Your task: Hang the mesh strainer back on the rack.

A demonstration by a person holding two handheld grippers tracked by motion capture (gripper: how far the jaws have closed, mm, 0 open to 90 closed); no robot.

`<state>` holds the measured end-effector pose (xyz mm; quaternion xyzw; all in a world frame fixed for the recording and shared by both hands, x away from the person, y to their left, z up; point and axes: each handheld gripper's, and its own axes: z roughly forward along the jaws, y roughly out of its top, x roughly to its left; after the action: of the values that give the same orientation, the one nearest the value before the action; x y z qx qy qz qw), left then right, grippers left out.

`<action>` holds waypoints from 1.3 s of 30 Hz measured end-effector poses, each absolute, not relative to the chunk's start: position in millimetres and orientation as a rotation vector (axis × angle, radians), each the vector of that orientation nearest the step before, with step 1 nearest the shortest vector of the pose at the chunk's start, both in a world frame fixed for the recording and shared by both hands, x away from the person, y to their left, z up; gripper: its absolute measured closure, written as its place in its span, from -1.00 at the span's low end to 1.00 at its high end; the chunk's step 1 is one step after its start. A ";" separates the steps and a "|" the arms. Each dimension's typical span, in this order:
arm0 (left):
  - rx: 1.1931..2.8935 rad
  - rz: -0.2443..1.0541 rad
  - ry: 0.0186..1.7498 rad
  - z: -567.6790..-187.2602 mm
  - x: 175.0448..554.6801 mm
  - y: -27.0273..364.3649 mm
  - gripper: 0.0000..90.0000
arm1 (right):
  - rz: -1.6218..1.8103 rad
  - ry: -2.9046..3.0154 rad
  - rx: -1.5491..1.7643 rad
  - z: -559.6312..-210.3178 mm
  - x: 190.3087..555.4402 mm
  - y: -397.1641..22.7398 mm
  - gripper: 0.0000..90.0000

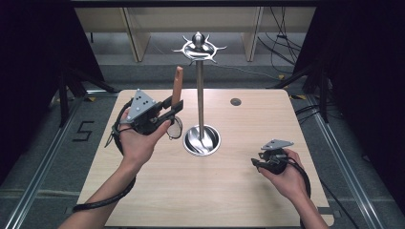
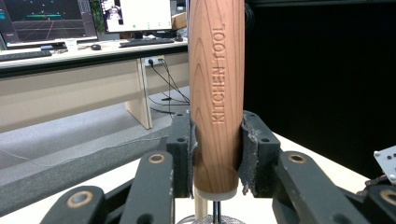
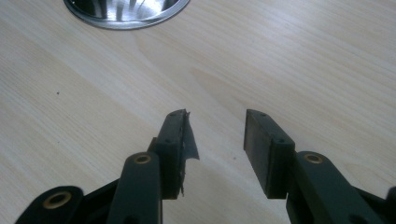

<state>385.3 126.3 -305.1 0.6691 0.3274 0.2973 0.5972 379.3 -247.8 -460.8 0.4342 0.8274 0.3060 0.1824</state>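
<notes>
Reddish-brown wood-grain handle [image 2: 217,93] w/ stamped lettering – black gripper [image 2: 217,154] pads – pale wood-grain table [image 3: 280,60], shiny silver stand [image 1: 200,90].

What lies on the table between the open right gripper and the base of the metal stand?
Nothing: in the high view the right gripper and the stand's round base are separated by bare wooden table; the right gripper view shows the same.

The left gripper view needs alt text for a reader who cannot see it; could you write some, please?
The left gripper clamps its padded black jaws on a wooden handle that stands upright and is stamped KITCHEN TOOL. Below the handle, a thin metal shaft runs down out of frame. Behind it are a desk with monitors and a dark curtain.
</notes>
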 end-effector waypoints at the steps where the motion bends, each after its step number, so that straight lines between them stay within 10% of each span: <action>1: 1.554 0.693 0.759 -304.7 385.6 125.7 0.50 | 0.866 2.334 1.233 -460.5 379.2 -247.6 0.33; 39: 1.483 0.756 0.795 -296.2 386.0 104.0 0.50 | 0.864 2.343 1.252 -460.5 378.9 -246.8 0.33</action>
<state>386.0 104.0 -296.2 0.6407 0.3433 0.3266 0.6041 378.9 -246.8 -460.5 0.4414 0.8261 0.3045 0.1732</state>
